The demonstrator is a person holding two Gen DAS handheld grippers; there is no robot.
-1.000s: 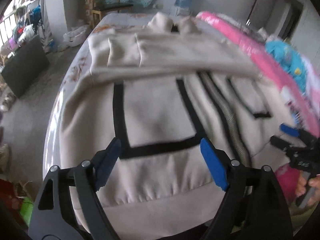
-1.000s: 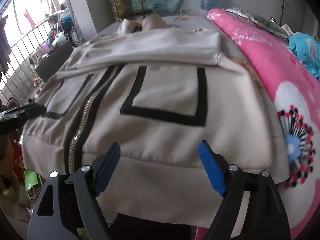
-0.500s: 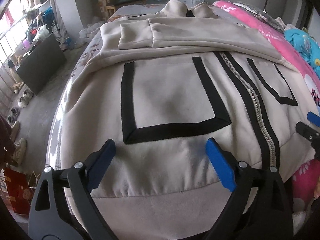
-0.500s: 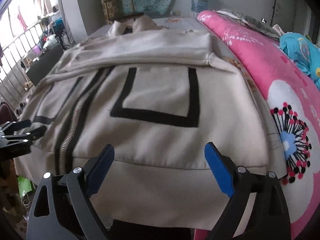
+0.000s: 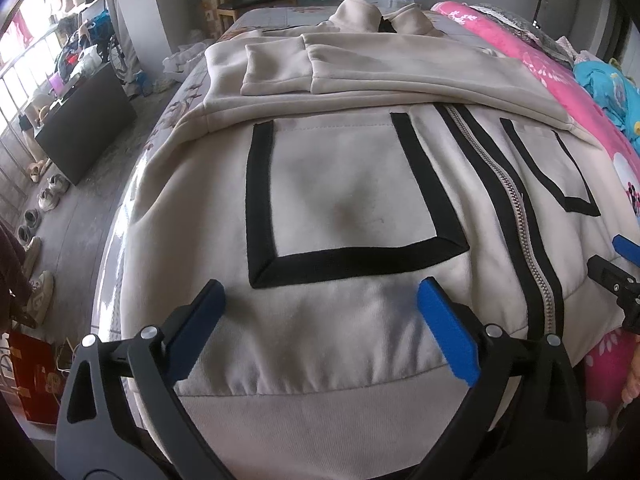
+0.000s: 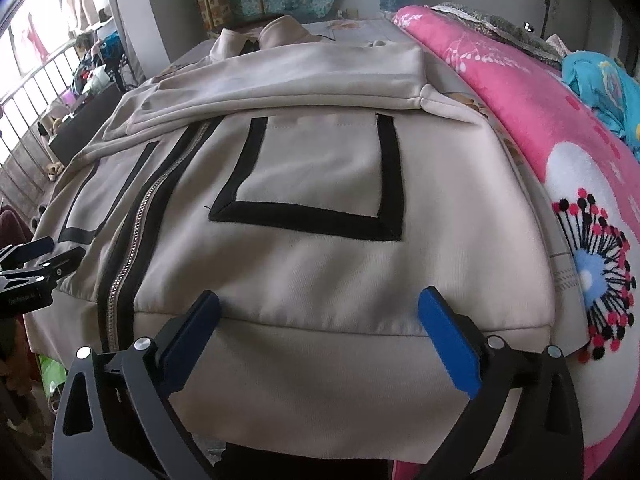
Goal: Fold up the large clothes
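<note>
Beige jacket [image 5: 344,200] lying flat on the bed, zipper up, both sleeves [image 5: 360,68] already folded across the chest, hem at the near edge. Left gripper [image 5: 320,304] and right gripper [image 6: 318,308] just been spreading their jaws, now wide apart and empty above the hem, nothing pinched between. Looks like lining up to grab the hem and flip the bottom half toward the collar, probably.
</note>
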